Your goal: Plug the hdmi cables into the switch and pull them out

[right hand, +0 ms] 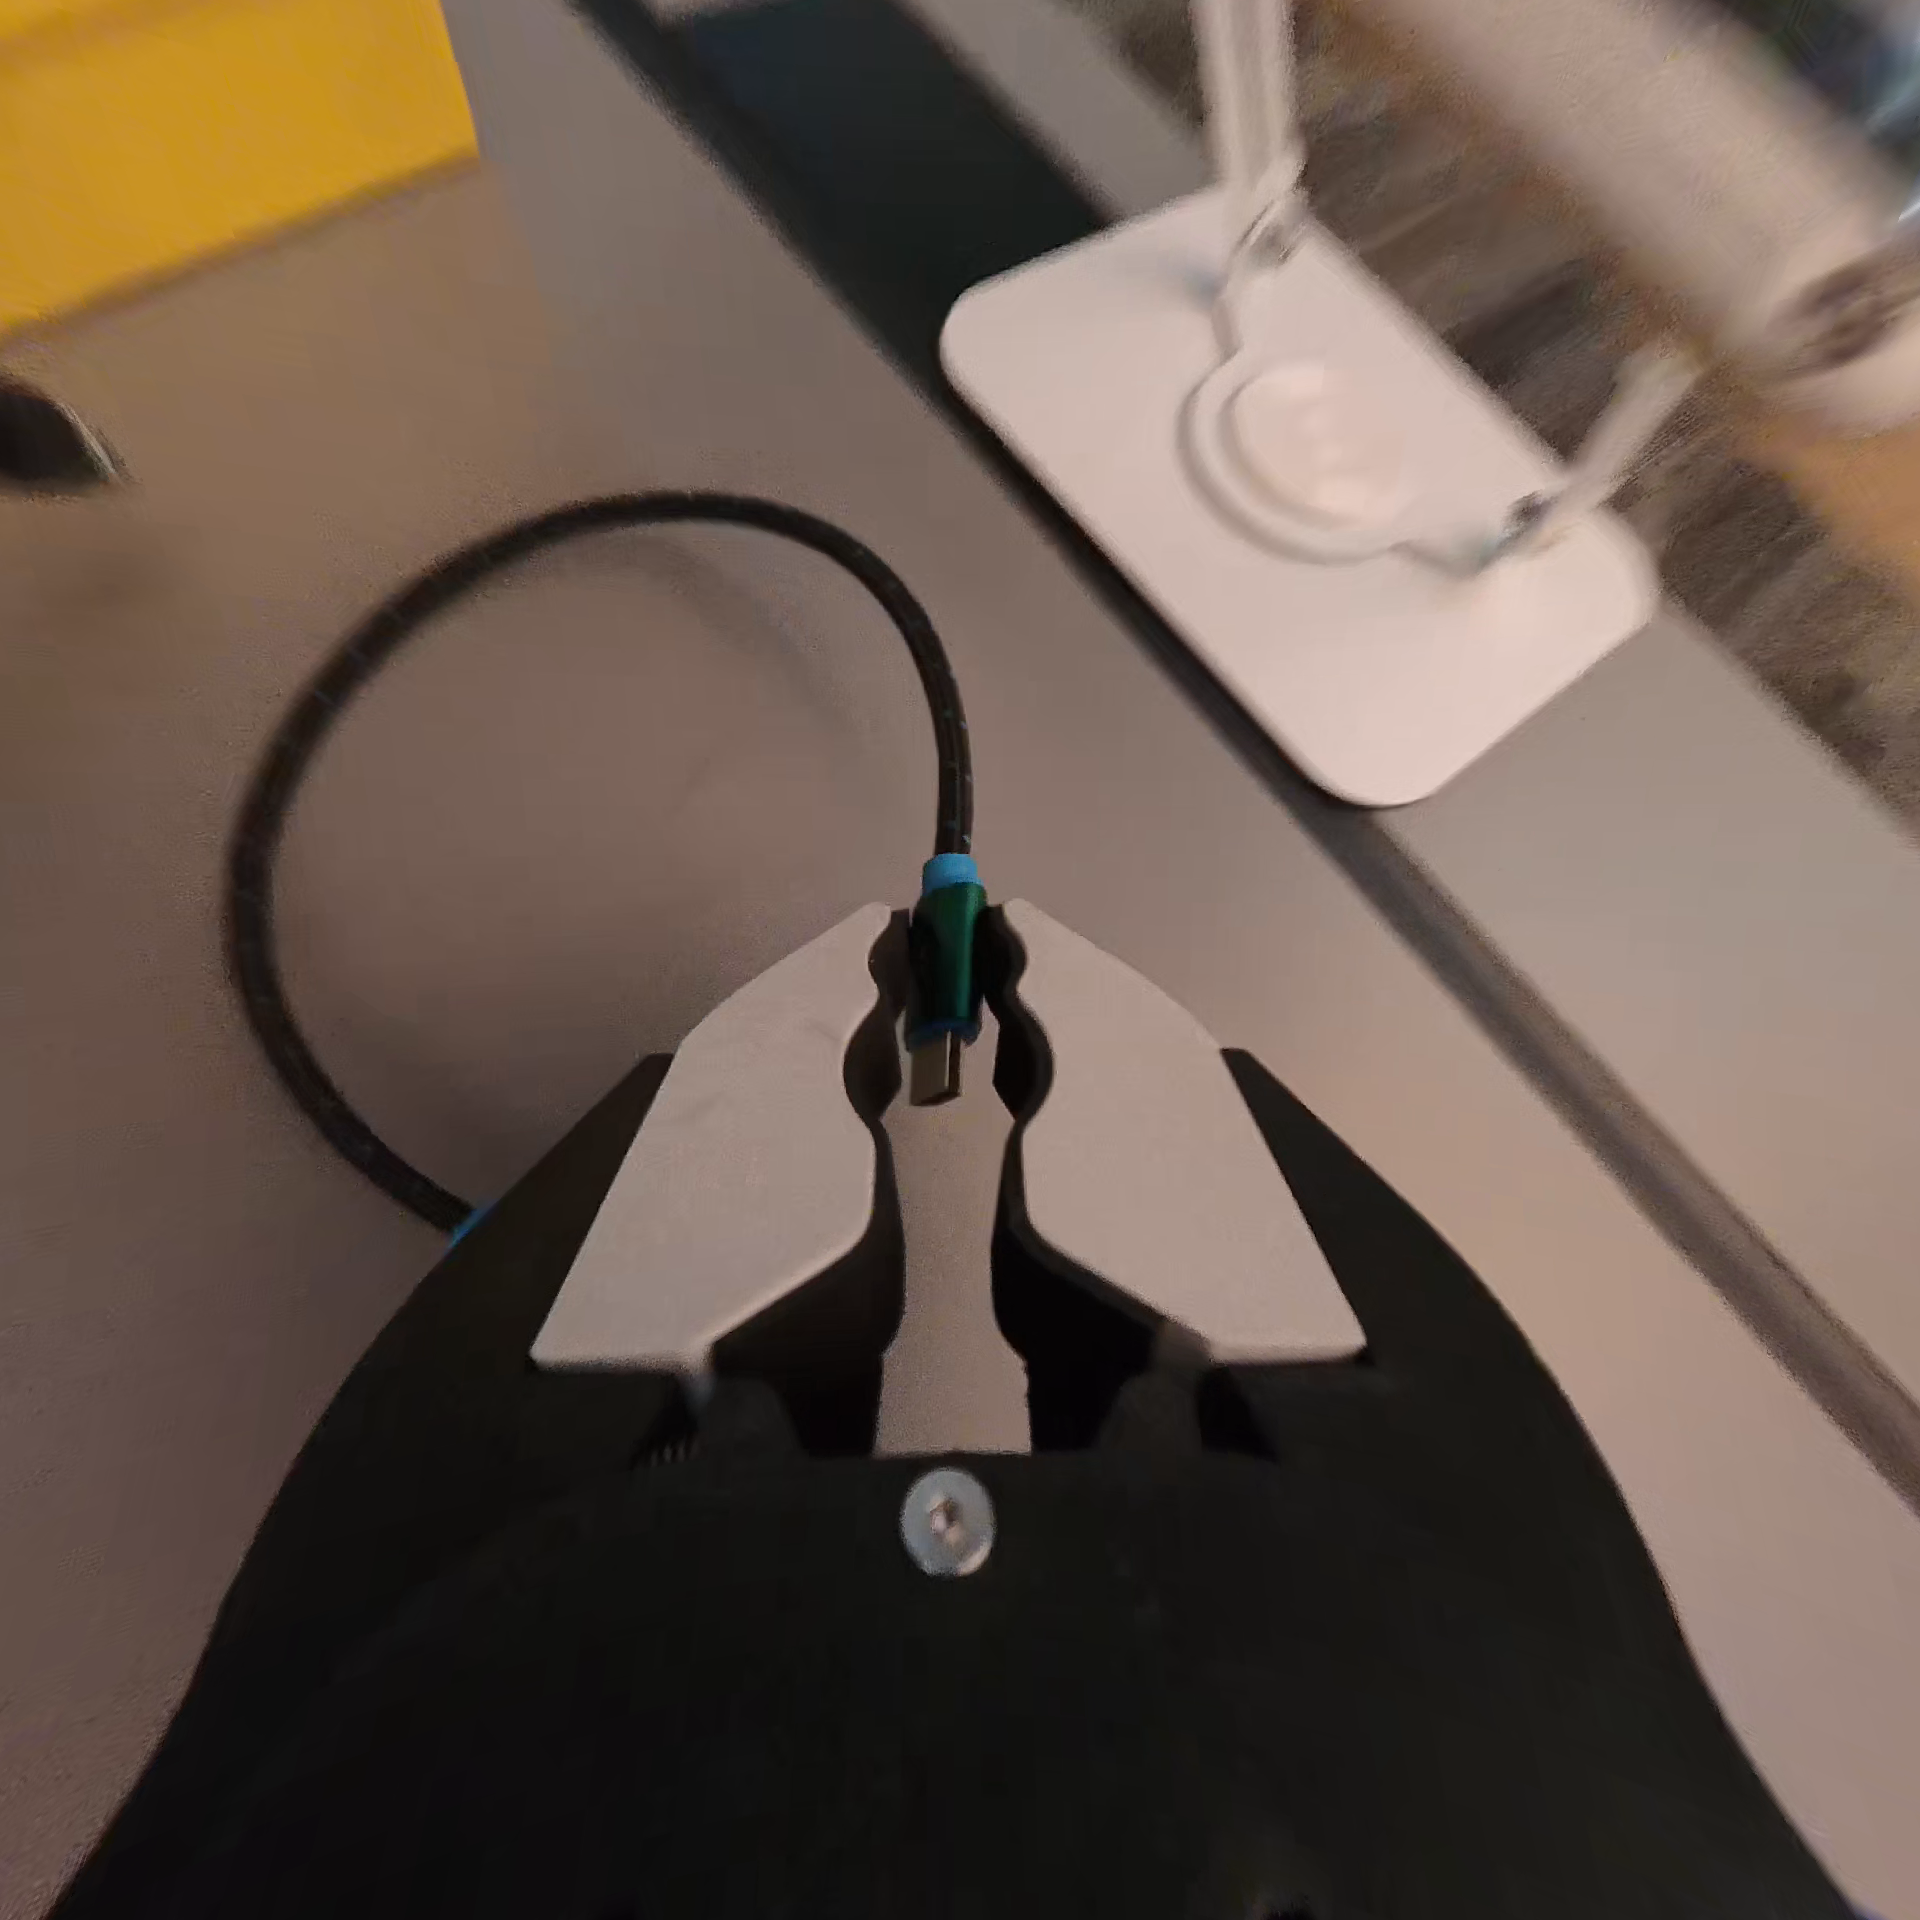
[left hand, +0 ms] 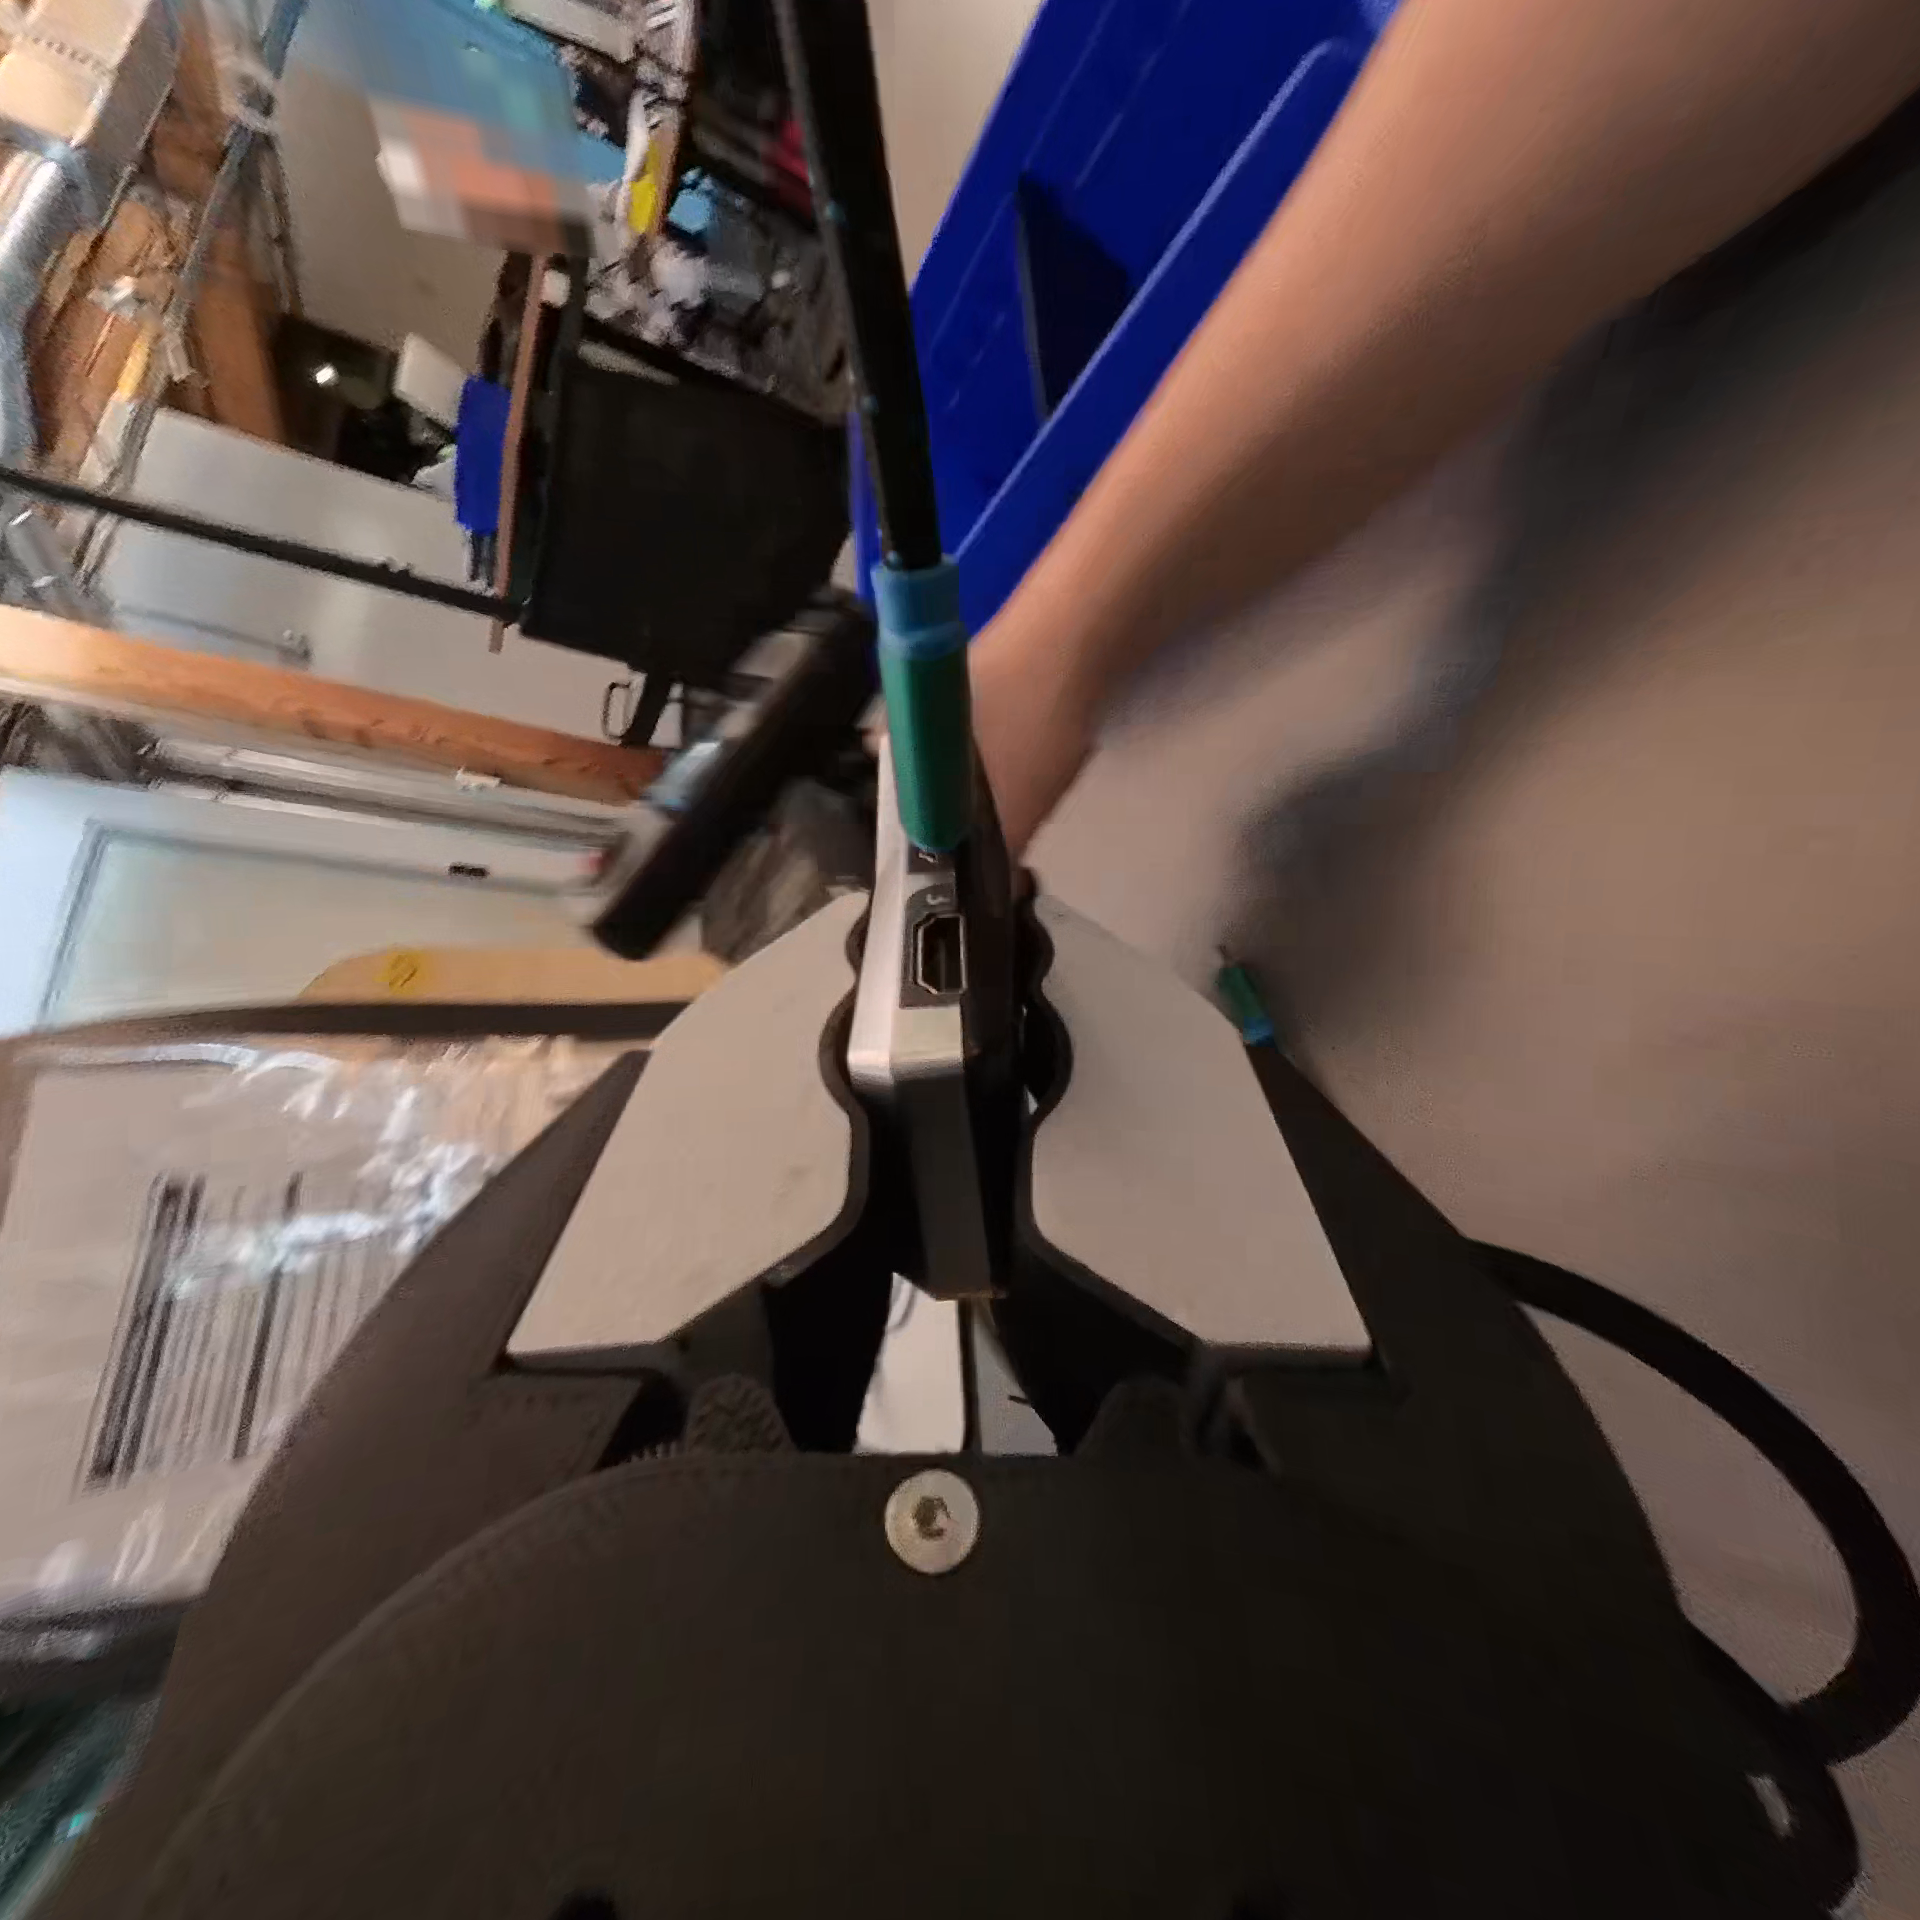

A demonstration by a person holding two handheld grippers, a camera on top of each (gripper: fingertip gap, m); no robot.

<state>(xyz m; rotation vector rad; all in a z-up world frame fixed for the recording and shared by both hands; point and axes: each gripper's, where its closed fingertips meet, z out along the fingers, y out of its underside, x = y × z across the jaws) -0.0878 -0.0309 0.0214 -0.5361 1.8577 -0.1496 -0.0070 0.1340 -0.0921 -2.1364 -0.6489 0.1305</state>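
Observation:
In the left wrist view my left gripper (left hand: 940, 997) is shut on the silver HDMI switch (left hand: 914, 1081), held edge-on above the table. One free port (left hand: 937, 958) faces the camera. A green-and-blue HDMI plug (left hand: 925, 727) with a black cable sits in the port just beyond it. A second green plug (left hand: 1245, 1006) lies on the table to the right. In the right wrist view my right gripper (right hand: 945, 920) is shut on a green-and-blue HDMI plug (right hand: 943, 971), metal tip toward the camera. Its black braided cable (right hand: 312, 727) loops over the table.
A person's bare forearm (left hand: 1403, 416) reaches in from the upper right, in front of a blue bin (left hand: 1091, 260). A black cable loop (left hand: 1818, 1558) lies at the lower right. A white stand base (right hand: 1299, 520) and a yellow box (right hand: 208, 135) sit on the grey table (right hand: 520, 364). From the right gripper's tips to the white stand base (right hand: 1299, 520) is close to 20 cm.

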